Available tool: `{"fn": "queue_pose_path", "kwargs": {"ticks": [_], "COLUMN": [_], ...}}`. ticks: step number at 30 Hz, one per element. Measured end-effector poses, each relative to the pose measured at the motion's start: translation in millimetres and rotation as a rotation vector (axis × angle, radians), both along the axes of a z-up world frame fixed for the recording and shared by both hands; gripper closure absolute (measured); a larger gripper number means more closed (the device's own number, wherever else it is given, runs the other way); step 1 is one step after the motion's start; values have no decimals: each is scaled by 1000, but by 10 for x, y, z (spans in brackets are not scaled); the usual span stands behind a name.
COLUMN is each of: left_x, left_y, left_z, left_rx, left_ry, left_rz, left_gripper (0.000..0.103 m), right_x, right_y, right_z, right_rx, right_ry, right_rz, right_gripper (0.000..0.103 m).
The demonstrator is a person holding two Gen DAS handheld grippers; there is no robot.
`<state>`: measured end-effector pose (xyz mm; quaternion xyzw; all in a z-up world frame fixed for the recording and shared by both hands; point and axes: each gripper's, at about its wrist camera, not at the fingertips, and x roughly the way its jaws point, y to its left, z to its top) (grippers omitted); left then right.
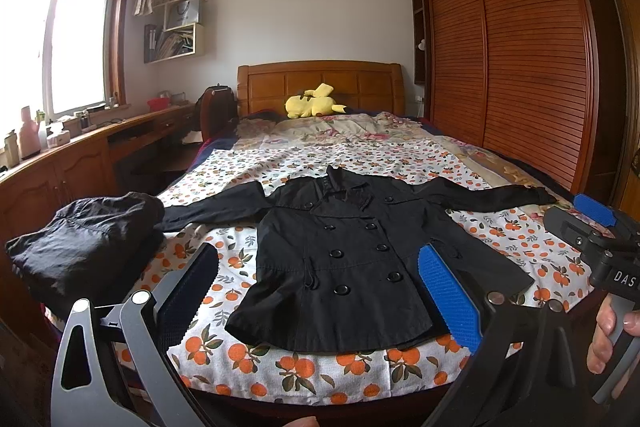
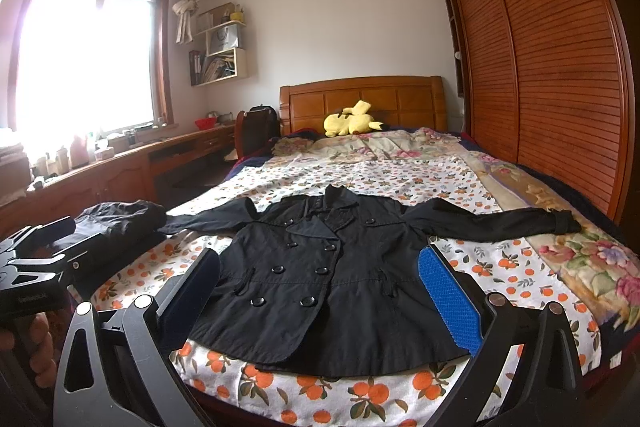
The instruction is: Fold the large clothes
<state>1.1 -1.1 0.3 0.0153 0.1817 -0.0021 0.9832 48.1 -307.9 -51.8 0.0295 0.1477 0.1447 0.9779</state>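
Note:
A black double-breasted coat (image 1: 340,259) (image 2: 320,279) lies flat and face up on the bed, hem toward me, both sleeves spread out sideways. My left gripper (image 1: 320,291) hovers open above the hem, blue-padded fingers (image 1: 448,295) wide apart with nothing between them. My right gripper (image 2: 320,295) is likewise open over the hem and holds nothing. In the left wrist view the right gripper's body (image 1: 600,247) shows at the right edge, held by a hand (image 1: 612,331). The left gripper's body (image 2: 36,267) appears at the left of the right wrist view.
A folded black garment (image 1: 84,243) (image 2: 120,219) sits at the bed's left edge, by the coat's left sleeve. A yellow plush toy (image 1: 312,101) lies at the wooden headboard (image 1: 320,83). The orange-print sheet (image 1: 312,371) covers the bed. A wardrobe (image 1: 512,47) stands right, a desk (image 1: 80,155) left.

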Motion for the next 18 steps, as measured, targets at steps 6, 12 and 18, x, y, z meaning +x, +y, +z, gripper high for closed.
{"fn": "queue_pose_path", "kwargs": {"ticks": [6,12,18], "left_x": [-4,-29,-32], "left_y": [-17,-32,-48], "left_z": [1,7,1], "left_rx": [2,3,4], "left_ry": [-4,-7,-4], "left_rz": [0,-2,-1], "left_gripper": [2,2,2], "right_x": [4,4,-1], "right_y": [2,0,-1], "right_z": [-1,-1,-1], "right_rx": [0,0,0], "right_ry": [0,0,-1], "right_rz": [0,1,0], "right_gripper": [7,7,7]}}
